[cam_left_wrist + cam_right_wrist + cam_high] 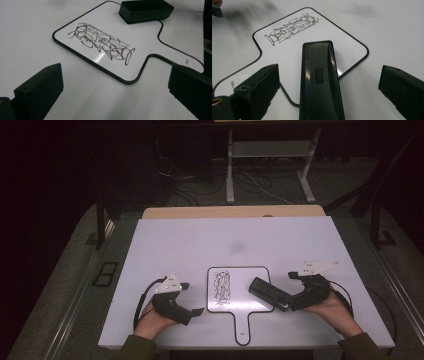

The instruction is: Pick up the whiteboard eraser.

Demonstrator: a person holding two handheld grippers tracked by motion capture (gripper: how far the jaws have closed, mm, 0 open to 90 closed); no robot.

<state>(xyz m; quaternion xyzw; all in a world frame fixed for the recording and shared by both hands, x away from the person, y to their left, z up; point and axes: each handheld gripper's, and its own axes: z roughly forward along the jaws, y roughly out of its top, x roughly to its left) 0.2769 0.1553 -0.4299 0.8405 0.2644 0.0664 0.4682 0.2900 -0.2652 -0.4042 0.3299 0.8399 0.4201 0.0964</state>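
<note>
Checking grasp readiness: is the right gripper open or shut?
Open: the right gripper has both jaws spread wide, flanking the black eraser without touching it.

whiteboard (245, 282): showing white, black rim, dark tangled scribble (222, 285) on its left half
eraser (270, 293): showing glossy black
table (190, 245): showing plain white
grippers: showing black

Left claw (192, 299) held low in the left hand (150, 320), jaws spread wide and aimed inward to the right, right claw (286, 296) held in the right hand (332, 307), jaws spread wide and aimed inward to the left, both forearms entering from below
</note>
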